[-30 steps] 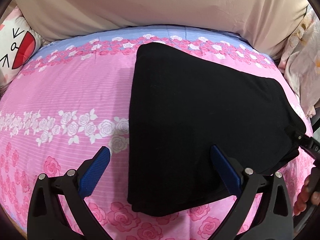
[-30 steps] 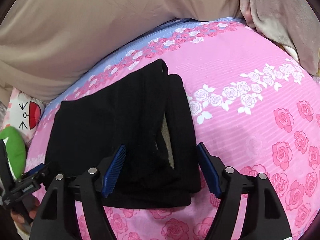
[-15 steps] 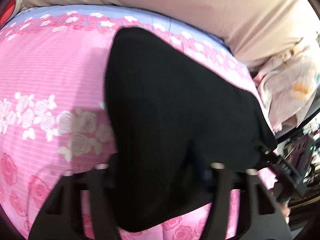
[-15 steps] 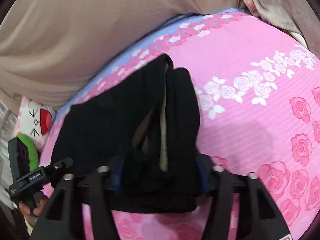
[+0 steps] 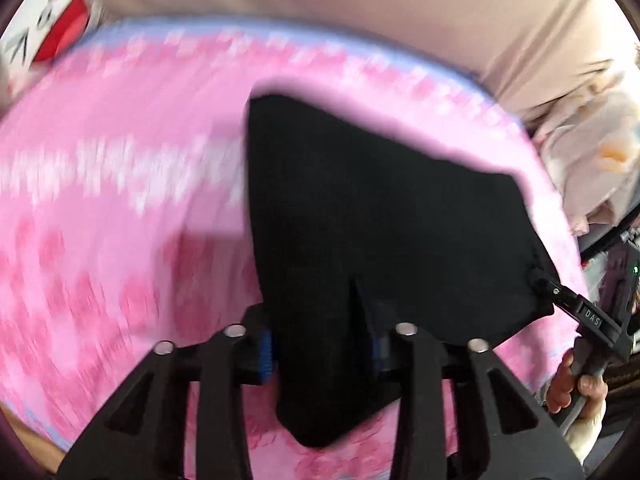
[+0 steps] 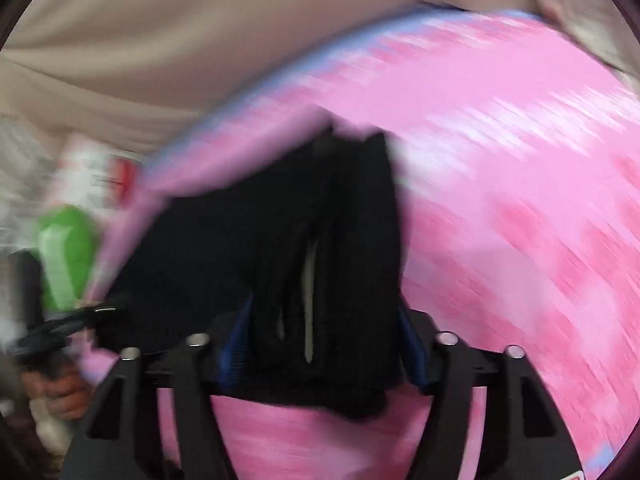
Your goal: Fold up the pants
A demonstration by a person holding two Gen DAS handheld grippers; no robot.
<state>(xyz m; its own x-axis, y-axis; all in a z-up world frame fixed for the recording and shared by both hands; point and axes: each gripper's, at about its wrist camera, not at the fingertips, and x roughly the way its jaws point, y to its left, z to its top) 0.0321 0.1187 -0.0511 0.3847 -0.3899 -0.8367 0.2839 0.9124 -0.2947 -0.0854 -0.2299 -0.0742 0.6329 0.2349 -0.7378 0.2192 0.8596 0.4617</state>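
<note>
Black folded pants point(image 5: 380, 232) lying on pink floral bedsheet point(image 5: 120, 208), both views motion-blurred. Left tool point(image 5: 320, 354) clenched on pants' near edge, jaws just eased slightly, fabric between pads. Right tool point(image 6: 324, 350) gripping bunched waistband end of pants, jaws just widened, fabric still filling gap. Beige bedding point(image 6: 160, 40) beyond pants.

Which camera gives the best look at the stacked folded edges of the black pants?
The right wrist view: the black pants show their layered folds and a pale inner strip. The left wrist view shows only a flat, featureless black top surface.
</note>
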